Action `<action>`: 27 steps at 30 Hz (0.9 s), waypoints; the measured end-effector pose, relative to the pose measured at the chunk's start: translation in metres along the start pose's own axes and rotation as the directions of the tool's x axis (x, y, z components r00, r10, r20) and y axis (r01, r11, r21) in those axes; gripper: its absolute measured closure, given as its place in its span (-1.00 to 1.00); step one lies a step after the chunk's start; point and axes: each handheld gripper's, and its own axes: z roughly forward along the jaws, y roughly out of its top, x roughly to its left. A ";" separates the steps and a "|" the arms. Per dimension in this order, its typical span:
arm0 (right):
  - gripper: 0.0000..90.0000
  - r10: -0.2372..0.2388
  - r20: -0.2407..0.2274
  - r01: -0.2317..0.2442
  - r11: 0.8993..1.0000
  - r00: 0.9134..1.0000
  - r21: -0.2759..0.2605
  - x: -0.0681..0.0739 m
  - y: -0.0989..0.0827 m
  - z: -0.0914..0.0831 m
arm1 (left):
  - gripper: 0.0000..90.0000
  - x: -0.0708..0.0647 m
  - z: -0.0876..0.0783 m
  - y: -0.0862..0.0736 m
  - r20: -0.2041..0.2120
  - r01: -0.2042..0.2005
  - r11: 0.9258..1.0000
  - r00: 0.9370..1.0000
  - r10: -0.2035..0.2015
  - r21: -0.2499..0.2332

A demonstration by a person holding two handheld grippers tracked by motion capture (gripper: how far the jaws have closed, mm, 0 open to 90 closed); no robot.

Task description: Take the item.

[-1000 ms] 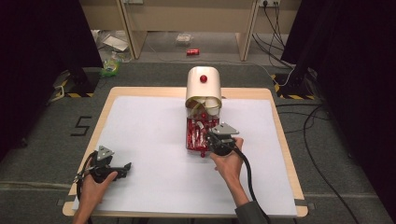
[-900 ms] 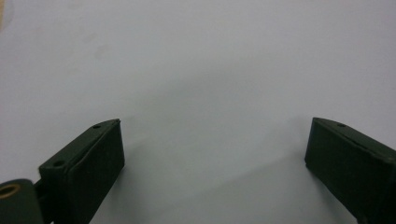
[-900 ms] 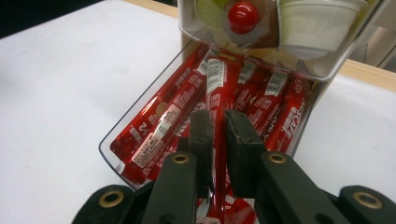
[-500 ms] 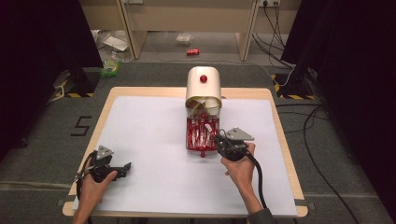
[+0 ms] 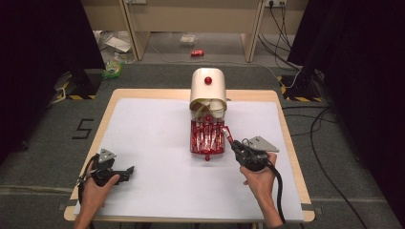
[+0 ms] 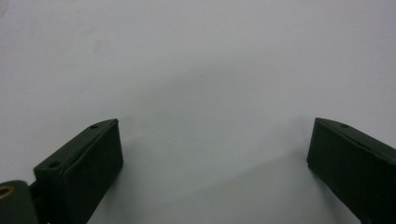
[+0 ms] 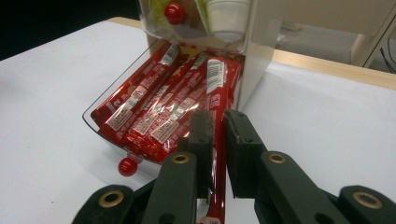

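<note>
Right gripper (image 7: 215,122) clamped on one red sachet (image 7: 219,154), gripped at the right edge of the clear drawer (image 5: 208,152), with the sachet's far end over the packed sachets (image 7: 159,109). Drawer pulled out from the cream dispenser (image 5: 208,88) at mid-table. Left gripper (image 6: 212,154) released, jaws spread wide over bare white table cover (image 5: 153,143), well apart from the drawer, near the front left corner.

Wooden table (image 5: 286,125), white sheet (image 5: 148,143) over top; cream dispenser (image 5: 208,93) with open drawer (image 5: 207,139) on sheet.
</note>
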 end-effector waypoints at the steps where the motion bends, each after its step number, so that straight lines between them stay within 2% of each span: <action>1: 0.82 0.000 0.000 0.000 1.000 1.000 0.000 0.000 0.000 0.000 | -0.94 0.000 0.000 0.000 0.000 0.000 1.000 1.000 0.000 0.000; 6: 0.82 0.000 0.008 0.000 1.000 1.000 -0.004 -0.005 -0.004 -0.005 | -0.94 0.000 0.000 0.000 0.000 0.000 1.000 1.000 0.000 0.000; 10: 0.82 0.026 0.018 -0.026 1.000 1.000 -0.015 -0.013 -0.010 -0.009 | -0.94 0.000 0.000 0.000 0.000 -0.001 1.000 1.000 0.001 0.000; 12: 0.82 0.024 0.023 -0.023 1.000 0.999 -0.013 -0.015 -0.011 -0.009 | -0.94 0.000 0.000 0.000 -0.001 -0.001 1.000 1.000 0.001 0.000; 17: 0.82 0.026 0.048 -0.026 1.000 0.999 -0.009 -0.024 -0.015 -0.013 | -0.95 0.000 0.000 0.000 -0.001 -0.001 1.000 1.000 0.001 0.001; 27: 0.82 0.068 0.091 -0.067 0.998 0.994 -0.009 -0.046 -0.024 -0.014 | -0.95 0.000 0.000 0.000 0.000 0.000 1.000 1.000 0.000 0.001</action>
